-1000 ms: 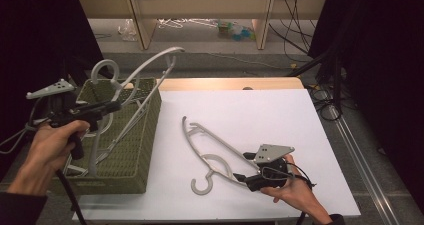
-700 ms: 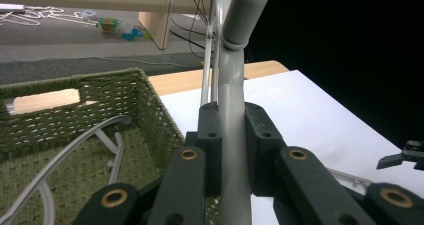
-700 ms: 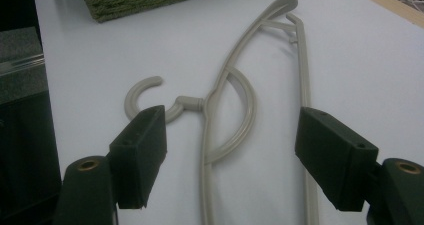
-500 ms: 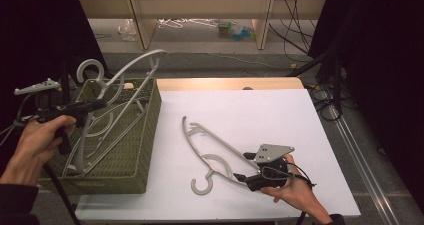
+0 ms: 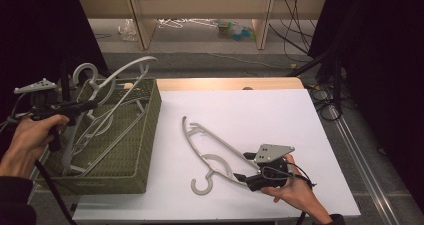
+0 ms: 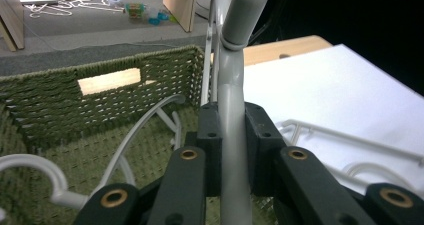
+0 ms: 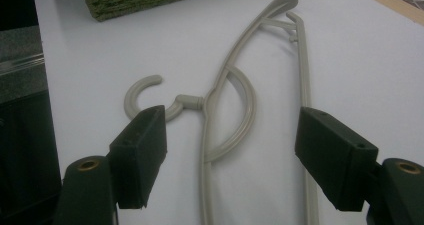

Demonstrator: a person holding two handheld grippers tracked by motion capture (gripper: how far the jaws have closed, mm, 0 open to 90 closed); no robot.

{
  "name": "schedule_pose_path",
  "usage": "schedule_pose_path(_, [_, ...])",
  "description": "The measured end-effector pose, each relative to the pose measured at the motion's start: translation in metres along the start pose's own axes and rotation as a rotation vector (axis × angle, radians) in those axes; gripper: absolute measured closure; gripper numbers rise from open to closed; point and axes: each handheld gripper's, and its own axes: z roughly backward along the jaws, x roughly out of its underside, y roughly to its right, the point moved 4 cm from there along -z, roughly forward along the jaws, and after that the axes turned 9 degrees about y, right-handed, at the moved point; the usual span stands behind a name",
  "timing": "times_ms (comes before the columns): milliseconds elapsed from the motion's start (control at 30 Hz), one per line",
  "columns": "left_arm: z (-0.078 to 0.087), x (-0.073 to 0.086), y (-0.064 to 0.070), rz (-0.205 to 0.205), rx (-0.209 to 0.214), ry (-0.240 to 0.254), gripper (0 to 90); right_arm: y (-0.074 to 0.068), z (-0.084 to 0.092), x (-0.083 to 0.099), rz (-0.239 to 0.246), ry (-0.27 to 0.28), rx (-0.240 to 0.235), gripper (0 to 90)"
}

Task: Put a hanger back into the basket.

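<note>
Since the earlier frame my left claw (image 5: 82,106) has carried its grey hanger (image 5: 107,102) leftward and slightly down over the green woven basket (image 5: 145,130); my right claw (image 5: 240,176) has kept its place. Left claw — clamped on the hanger's stem, which rises between its pads (image 6: 212,145) in the left gripper view; the hanger's hook stands above the basket's far left corner, its lower end inside among other hangers. Right claw — jaws apart, gripping nothing, at the near right of the white bench (image 5: 280,115), straddling the near end of a second grey hanger (image 5: 212,152) that lies flat there, hook nearest me.
</note>
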Motion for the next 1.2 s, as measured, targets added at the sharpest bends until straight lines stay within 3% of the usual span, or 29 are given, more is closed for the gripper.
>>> schedule_pose_path(167, [0.002,0.01,-0.01,-0.015,-0.013,-0.019,79.0,0.0,-0.001,0.0,0.003,0.011,0.007,29.7])
schedule_pose_path(333, [0.008,0.022,-0.023,0.0,-0.036,-0.037,79.0,0.0,0.0,0.0,0.003,-0.001,0.001,29.7])
schedule_pose_path(533, [0.014,0.032,-0.03,0.003,-0.034,-0.049,79.0,-0.001,-0.002,0.0,0.001,0.0,0.001,29.8])
schedule_pose_path(733, [0.016,0.042,-0.032,-0.006,-0.014,-0.06,79.0,0.0,-0.002,0.0,0.001,0.006,0.005,29.8])
schedule_pose_path(833, [0.013,0.046,-0.029,-0.005,0.015,-0.066,79.0,-0.001,-0.001,0.0,0.0,0.002,0.003,29.9])
schedule_pose_path(1200, [-0.006,0.064,-0.031,0.029,-0.012,-0.135,78.8,0.0,-0.001,0.0,0.002,0.003,0.001,29.9])
